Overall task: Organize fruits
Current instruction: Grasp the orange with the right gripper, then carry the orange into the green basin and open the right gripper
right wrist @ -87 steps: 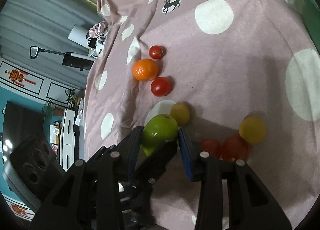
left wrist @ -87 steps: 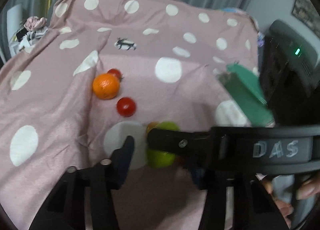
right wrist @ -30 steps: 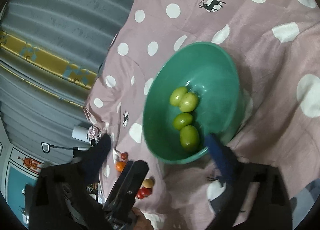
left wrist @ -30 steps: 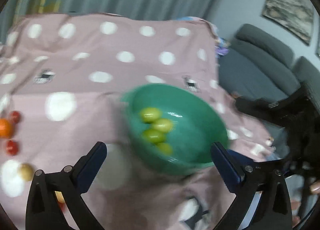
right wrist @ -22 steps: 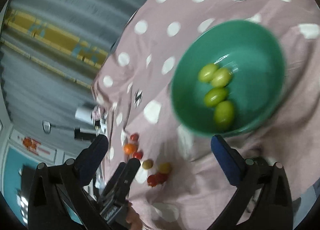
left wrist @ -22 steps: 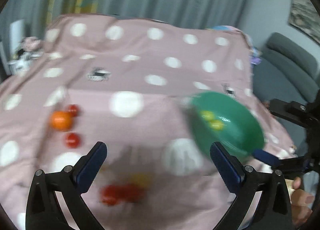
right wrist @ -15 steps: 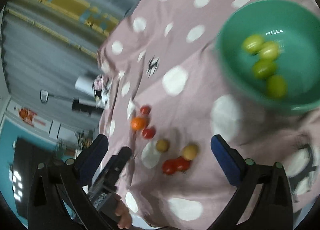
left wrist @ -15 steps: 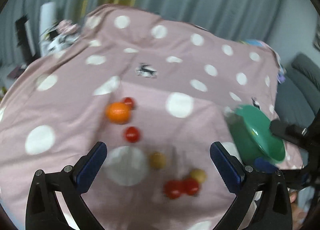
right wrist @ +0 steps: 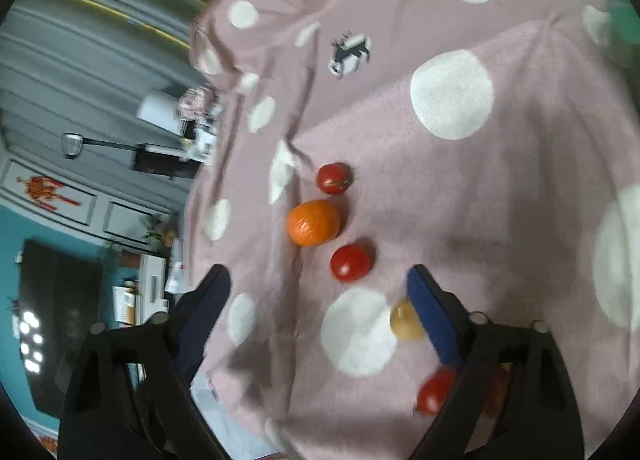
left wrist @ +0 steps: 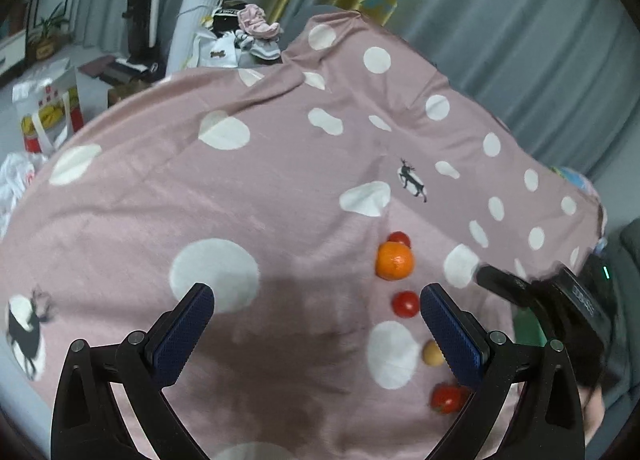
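Where the pink cloth [right wrist: 440,219] dips, a round, dimpled orange [right wrist: 314,222] sits between two tomatoes.

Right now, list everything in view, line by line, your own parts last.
orange: one, orange, on the cloth between two tomatoes
tomatoes: at least three, red, two by the orange, others near the right gripper's finger
pale yellow fruit: one, beside that finger
cloth: pink, white dots
bowl: green, partly hidden at right
left gripper: open, empty
right gripper: jaws just been closing, nothing between them
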Demonstrator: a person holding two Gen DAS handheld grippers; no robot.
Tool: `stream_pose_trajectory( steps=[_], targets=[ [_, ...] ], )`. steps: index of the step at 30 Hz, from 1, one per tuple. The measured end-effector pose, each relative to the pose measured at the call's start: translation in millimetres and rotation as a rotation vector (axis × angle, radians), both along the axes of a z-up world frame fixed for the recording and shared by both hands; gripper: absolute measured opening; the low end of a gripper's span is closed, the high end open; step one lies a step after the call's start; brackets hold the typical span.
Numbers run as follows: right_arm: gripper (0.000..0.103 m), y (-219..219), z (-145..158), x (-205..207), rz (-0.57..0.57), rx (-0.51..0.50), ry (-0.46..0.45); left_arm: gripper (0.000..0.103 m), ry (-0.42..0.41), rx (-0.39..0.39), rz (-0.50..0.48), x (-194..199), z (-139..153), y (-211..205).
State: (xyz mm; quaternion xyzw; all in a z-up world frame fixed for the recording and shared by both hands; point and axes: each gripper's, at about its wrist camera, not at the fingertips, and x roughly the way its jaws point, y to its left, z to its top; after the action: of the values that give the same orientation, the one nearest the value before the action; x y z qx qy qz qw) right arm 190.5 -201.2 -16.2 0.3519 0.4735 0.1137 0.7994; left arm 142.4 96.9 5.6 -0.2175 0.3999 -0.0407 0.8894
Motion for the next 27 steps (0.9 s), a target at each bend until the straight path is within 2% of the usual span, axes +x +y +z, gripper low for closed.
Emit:
stream_pose_trajectory(
  steps=[3,7,9,11,14,15,19,24,27],
  targets=[
    [0.077,10.7,-9.9,22.4,0.001,-0.003,0.046,0.102,0.017,0.038,-0.045,3.4,-0.6,-1.6],
    [0.069,32.2,-26.1,46.7,0.032,-0.073,0.11,0.102,-0.008,0.127,-0.096,4.4,0.5,-14.6],
    [0.05,39.3,-30.5,54.3,0.035,-0.091,0.11,0.102,-0.001,0.158,-0.122,8.3,-1.8,-22.6],
    [0.044,44.5,-32.4,59.1,0.048,-0.078,0.106,0.102,0.033,0.212,-0.182,12.7,-6.6,-33.7],
    [0.044,48.8,-30.0,56.3,0.057,-0.104,0.097,0.102,0.021,0.304,-0.211,12.7,-7.4,-46.3],
    [0.044,48.5,-29.1,53.6,0.06,-0.109,0.099,0.102,0.011,0.308,-0.216,12.4,-7.0,-47.9],
    [0.044,32.2,-18.1,29.7,0.047,-0.115,0.066,0.102,-0.08,0.199,-0.307,5.3,-4.9,-52.7],
    [0.044,16.3,1.0,-7.6,0.081,-0.136,0.018,0.102,-0.212,0.176,-0.435,-6.0,-2.9,-69.8],
    [0.044,9.3,8.0,-29.3,0.102,-0.124,-0.011,0.102,-0.238,0.07,-0.544,-14.8,-2.0,-80.5]
  ],
)
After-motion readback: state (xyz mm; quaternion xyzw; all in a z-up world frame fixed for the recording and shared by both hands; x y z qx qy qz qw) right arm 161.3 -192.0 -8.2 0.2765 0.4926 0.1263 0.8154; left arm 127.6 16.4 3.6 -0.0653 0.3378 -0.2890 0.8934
